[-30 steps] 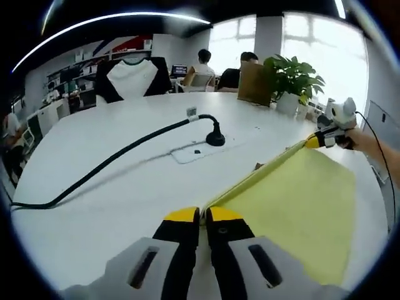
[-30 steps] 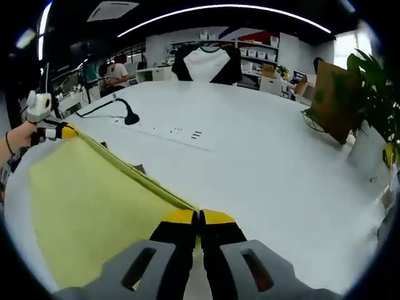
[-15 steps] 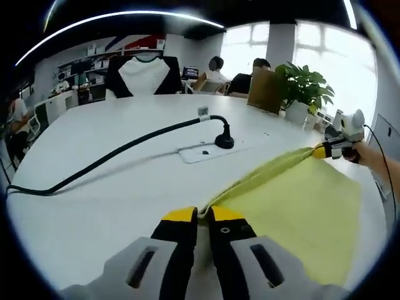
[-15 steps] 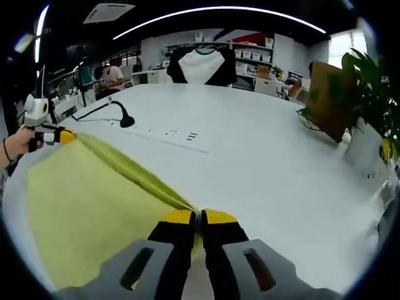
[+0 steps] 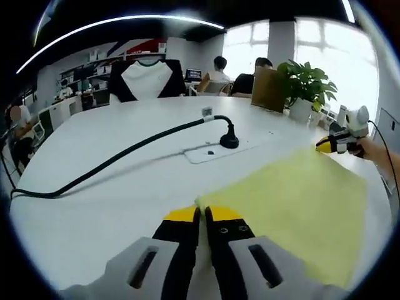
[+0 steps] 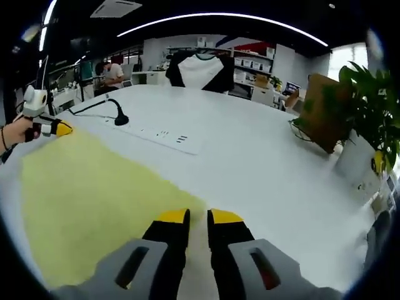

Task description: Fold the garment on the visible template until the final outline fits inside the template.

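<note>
Yellow garment [image 5: 294,209] lies flat on the white bench [image 5: 125,187]. Your left tool [image 5: 201,215] looks closed at its corner, poss. pinching the edge; right tool [image 6: 190,219] is parted, off cloth. Risk: pulling away w/ left closed drags the fold askew.

Black cable [image 5: 112,164] across left tabletop [image 5: 94,212]

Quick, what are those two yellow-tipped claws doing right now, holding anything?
Left gripper: shut, pinching the corner of the flat yellow cloth garment.
Right gripper: open, jaws slightly apart, holding nothing.
</note>
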The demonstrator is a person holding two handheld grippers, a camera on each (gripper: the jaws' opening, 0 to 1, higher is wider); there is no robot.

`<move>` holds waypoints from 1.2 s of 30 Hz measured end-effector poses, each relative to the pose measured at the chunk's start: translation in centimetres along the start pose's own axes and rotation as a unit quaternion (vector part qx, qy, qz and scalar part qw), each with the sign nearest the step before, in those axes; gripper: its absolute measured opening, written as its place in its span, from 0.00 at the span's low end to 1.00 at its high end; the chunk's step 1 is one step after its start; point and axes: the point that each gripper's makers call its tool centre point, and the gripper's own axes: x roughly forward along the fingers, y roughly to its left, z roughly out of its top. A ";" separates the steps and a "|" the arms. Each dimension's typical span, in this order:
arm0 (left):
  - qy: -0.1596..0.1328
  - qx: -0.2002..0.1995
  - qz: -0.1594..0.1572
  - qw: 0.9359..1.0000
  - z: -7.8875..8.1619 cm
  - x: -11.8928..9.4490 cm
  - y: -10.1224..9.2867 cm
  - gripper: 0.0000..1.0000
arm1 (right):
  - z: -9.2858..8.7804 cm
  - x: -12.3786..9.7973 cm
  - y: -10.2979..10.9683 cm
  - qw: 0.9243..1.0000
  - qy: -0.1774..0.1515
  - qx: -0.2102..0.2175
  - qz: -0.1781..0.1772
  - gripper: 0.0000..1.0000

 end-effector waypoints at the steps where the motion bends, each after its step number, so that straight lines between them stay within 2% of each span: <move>1: -0.005 -0.005 0.001 1.000 0.2 -0.1 0.1 0.05 | -0.1 -0.1 -0.4 1.000 0.000 -0.002 -0.003 0.07; 3: -0.002 0.002 0.010 1.000 0.2 -0.3 0.5 0.03 | -0.5 -0.6 -1.5 1.000 0.006 -0.018 -0.023 0.08; 4: 0.009 0.030 0.036 0.999 0.0 -0.6 1.6 0.03 | -0.5 -0.8 -1.7 0.999 0.003 -0.042 -0.022 0.08; 5: 0.003 0.041 0.043 0.998 0.3 -0.8 1.9 0.03 | -0.3 -0.9 -1.6 0.999 -0.004 -0.049 -0.019 0.10; 6: -0.027 0.046 0.023 0.998 1.2 -0.9 1.2 0.03 | -0.2 -1.0 -1.5 0.999 -0.007 -0.048 -0.014 0.12; 7: -0.036 0.040 0.016 0.998 1.5 -1.2 1.0 0.03 | 0.0 -1.2 -1.2 0.999 -0.014 -0.050 -0.006 0.13; 9: -0.026 0.037 0.024 0.999 1.3 -1.9 1.4 0.03 | 0.4 -1.6 -1.3 0.998 -0.024 -0.056 -0.004 0.13; 11: -0.022 0.064 0.028 0.997 1.4 -2.5 1.6 0.03 | 0.8 -2.0 -1.7 0.998 -0.030 -0.058 -0.010 0.14; 15: -0.038 0.063 0.022 0.997 2.2 -3.9 1.2 0.03 | 1.7 -2.9 -2.0 0.998 -0.053 -0.040 -0.010 0.18; 16: -0.049 0.065 0.018 0.996 2.5 -4.2 1.0 0.03 | 2.1 -3.1 -1.6 0.997 -0.070 -0.036 -0.002 0.20; 22: -0.066 0.077 0.002 0.995 2.8 -5.6 -0.8 0.03 | 1.8 -3.7 -0.4 0.996 -0.078 -0.051 0.015 0.21; 24: -0.071 0.074 -0.004 0.995 2.9 -5.9 -1.3 0.04 | 1.5 -3.9 0.3 0.993 -0.085 -0.076 0.030 0.23; 25: -0.075 0.070 -0.004 0.995 3.0 -6.1 -1.4 0.04 | 1.4 -4.0 0.3 0.993 -0.085 -0.073 0.027 0.23; 26: -0.082 0.062 -0.005 0.995 3.2 -6.2 -1.6 0.04 | 1.5 -4.1 0.8 0.993 -0.094 -0.064 0.039 0.24; 28: -0.083 0.056 -0.026 0.995 3.1 -6.4 -2.4 0.04 | 1.4 -4.4 1.2 0.992 -0.096 -0.062 0.047 0.26; 31: -0.081 0.072 -0.019 0.994 2.8 -6.9 -2.6 0.04 | 1.4 -4.8 1.7 0.991 -0.106 -0.056 0.059 0.27; 32: -0.083 0.072 -0.021 0.994 2.5 -7.3 -2.9 0.04 | 1.4 -5.1 2.3 0.989 -0.118 -0.044 0.072 0.28; 33: -0.092 0.052 -0.042 0.993 2.5 -7.5 -3.7 0.04 | 0.9 -5.1 2.5 0.989 -0.114 -0.048 0.076 0.30; 35: -0.100 0.040 -0.066 0.992 2.3 -7.9 -4.9 0.05 | 0.0 -5.1 2.8 0.990 -0.104 -0.050 0.078 0.33; 36: -0.099 0.048 -0.060 0.992 2.0 -8.0 -4.9 0.05 | -0.2 -5.2 3.0 0.990 -0.106 -0.046 0.082 0.34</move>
